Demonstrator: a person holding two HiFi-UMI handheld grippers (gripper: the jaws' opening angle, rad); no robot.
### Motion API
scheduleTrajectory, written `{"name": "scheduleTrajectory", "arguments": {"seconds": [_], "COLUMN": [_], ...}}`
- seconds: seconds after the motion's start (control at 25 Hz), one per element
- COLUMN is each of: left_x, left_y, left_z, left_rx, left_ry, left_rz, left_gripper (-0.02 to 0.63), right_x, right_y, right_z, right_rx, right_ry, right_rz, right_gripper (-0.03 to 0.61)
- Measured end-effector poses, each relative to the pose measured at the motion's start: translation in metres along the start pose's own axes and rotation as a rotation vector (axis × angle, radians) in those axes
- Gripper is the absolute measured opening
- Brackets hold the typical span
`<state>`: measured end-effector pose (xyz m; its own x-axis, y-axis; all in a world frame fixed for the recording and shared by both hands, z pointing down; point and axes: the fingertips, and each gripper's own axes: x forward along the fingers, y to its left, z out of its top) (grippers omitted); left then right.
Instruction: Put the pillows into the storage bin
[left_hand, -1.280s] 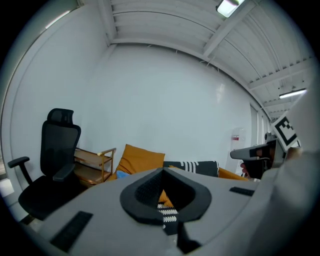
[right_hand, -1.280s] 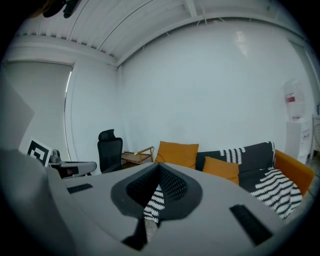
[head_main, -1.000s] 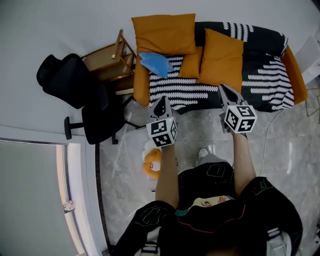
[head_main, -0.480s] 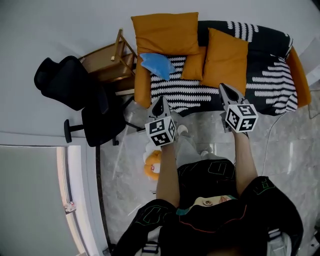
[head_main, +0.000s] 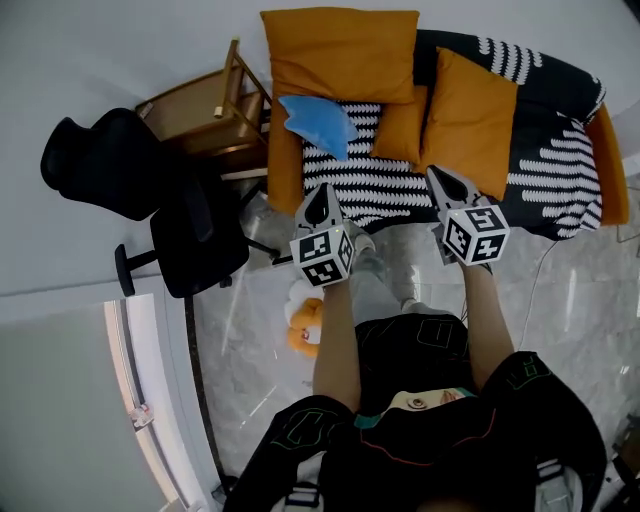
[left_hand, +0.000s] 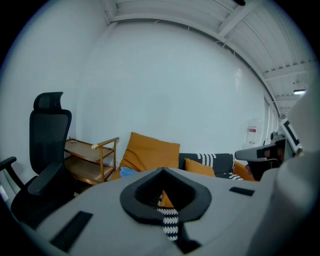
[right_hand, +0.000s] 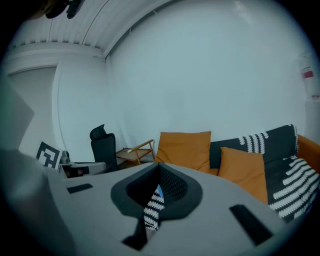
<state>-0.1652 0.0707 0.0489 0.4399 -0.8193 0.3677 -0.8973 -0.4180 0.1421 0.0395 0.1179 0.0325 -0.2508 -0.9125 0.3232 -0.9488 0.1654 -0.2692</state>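
Three orange pillows lie on the sofa (head_main: 545, 170) with its black-and-white cover: a large one (head_main: 340, 52) at the back left, a second (head_main: 472, 120) leaning to its right, and a small one (head_main: 400, 125) between them. A blue pillow (head_main: 318, 120) rests on the sofa's left end. My left gripper (head_main: 321, 190) is shut and empty, pointing at the sofa's front edge below the blue pillow. My right gripper (head_main: 435, 172) is shut and empty in front of the second orange pillow. No storage bin shows in any view. The large orange pillow (left_hand: 150, 152) (right_hand: 185, 147) appears ahead in both gripper views.
A black office chair (head_main: 150, 200) and a wooden trolley (head_main: 210, 115) stand left of the sofa. An orange plush toy (head_main: 305, 325) lies on the marble floor by my left arm. A glass door frame (head_main: 130, 400) runs along the lower left. A thin cable (head_main: 545, 270) trails on the floor at right.
Both grippers have moved forward toward the sofa, and their tips now reach its front edge. The person has stepped closer. The jaws stayed shut.
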Motion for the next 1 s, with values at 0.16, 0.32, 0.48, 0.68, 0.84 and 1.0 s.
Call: {"name": "scheduleTrajectory", "arguments": {"seconds": [0.16,0.32,0.48,0.68,0.84,1.0], "left_x": [0.034,0.064,0.092,0.114,0.131,0.151], "left_y": [0.028,0.063,0.099,0.125,0.136,0.148], "left_z": [-0.016,-0.028,-0.033,-0.043,-0.047,-0.055], "left_rx": [-0.056,-0.103,-0.122,-0.158,-0.204,-0.187], "left_ry": [0.052,0.100,0.129,0.170,0.184,0.215], "left_rz": [-0.014,-0.029,-0.024,-0.041,-0.077,-0.093], "left_gripper": [-0.003,-0.003,-0.003,-0.003,-0.003,-0.003], "right_x": [0.054,0.110,0.158,0.192,0.209,0.220], "right_y": [0.010,0.023,0.042,0.053,0.055,0.052], "right_z": [-0.021,-0.031,-0.038,-0.054,-0.068,-0.086], "right_rx": [0.007,0.010,0.010,0.030,0.062,0.083], "right_ry": [0.096,0.176,0.225,0.281,0.315,0.344], "right_rz": [0.033,0.054,0.085,0.095,0.105,0.109], "right_gripper": [0.002,0.002,0.002,0.002,0.002,0.002]}}
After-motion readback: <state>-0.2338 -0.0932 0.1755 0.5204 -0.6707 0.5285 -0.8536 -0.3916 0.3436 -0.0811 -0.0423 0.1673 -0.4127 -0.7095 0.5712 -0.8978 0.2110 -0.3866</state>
